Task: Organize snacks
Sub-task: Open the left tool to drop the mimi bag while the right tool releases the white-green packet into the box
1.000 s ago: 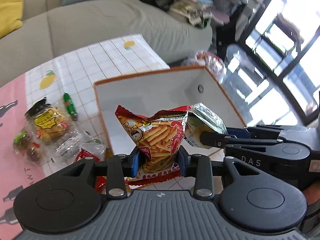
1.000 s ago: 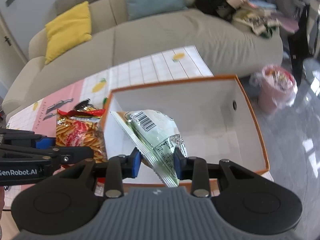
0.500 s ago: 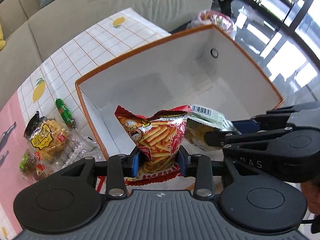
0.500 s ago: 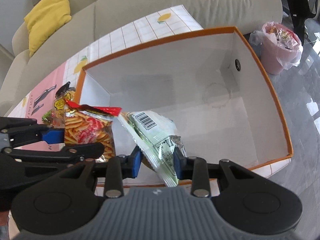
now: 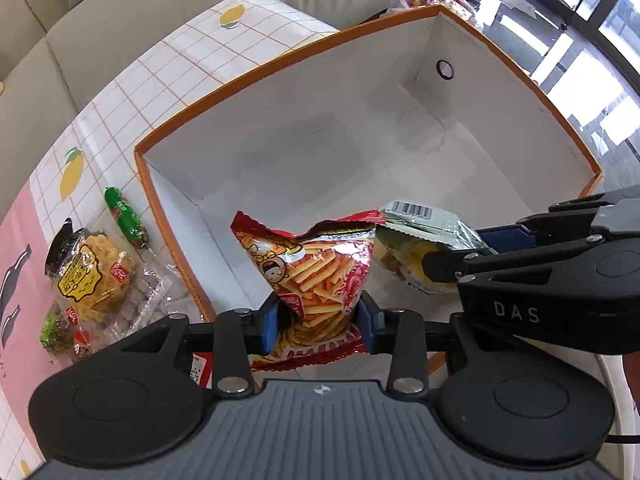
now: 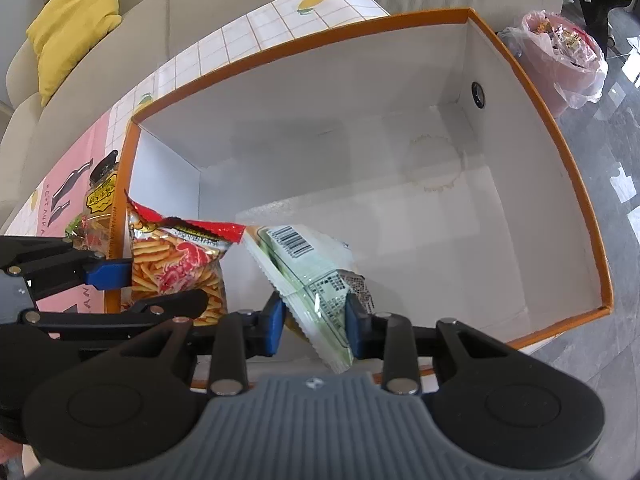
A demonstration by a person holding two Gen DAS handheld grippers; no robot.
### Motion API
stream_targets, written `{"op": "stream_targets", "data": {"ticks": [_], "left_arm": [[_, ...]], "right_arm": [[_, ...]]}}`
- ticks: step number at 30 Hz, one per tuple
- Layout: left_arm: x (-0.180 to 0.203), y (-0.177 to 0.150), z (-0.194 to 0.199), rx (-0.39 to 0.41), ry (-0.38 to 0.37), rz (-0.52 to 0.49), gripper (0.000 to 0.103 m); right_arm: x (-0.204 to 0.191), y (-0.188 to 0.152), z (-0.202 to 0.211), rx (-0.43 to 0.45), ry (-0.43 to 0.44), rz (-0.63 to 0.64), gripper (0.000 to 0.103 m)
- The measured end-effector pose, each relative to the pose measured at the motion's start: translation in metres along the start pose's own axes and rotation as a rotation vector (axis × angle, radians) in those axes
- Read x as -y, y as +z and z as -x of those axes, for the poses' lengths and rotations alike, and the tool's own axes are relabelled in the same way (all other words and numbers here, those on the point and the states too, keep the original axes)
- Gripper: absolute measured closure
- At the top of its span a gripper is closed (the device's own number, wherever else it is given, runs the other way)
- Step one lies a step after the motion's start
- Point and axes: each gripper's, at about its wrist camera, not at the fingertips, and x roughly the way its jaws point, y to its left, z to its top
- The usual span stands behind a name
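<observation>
Lemon-print tablecloth (image 5: 192,52) under a white box (image 6: 304,42) w/ orange rim. My left gripper (image 5: 318,322) has the red fries bag (image 5: 316,276) btwn its jaws, which are opening, pads still touching it. My right gripper (image 6: 314,322) pinches the pale green packet (image 6: 316,280) (barcode up), just beside, both low inside the box's near corner.
</observation>
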Motion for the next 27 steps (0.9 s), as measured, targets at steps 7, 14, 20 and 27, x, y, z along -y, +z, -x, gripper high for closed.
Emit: {"op": "stream_targets", "data": {"ticks": [7,14,20,27], "left_arm": [[-0.005,-0.002,0.005,0.007,0.001,0.029,0.039],[-0.019,-0.008,0.025,0.056,-0.045,0.079,0.033],[-0.04,-0.019,0.049,0.125,-0.09,0.164,0.033],[-0.07,-0.034,0.069,0.186,-0.082,0.262,0.033]], "right_arm": [[0.0,0.0,0.0,0.002,-0.005,-0.004,0.073],[-0.008,-0.002,0.001,0.011,-0.029,0.011,0.073],[-0.016,-0.003,-0.002,0.002,-0.037,0.021,0.073],[-0.032,-0.005,-0.013,-0.029,-0.034,0.038,0.072]]}}
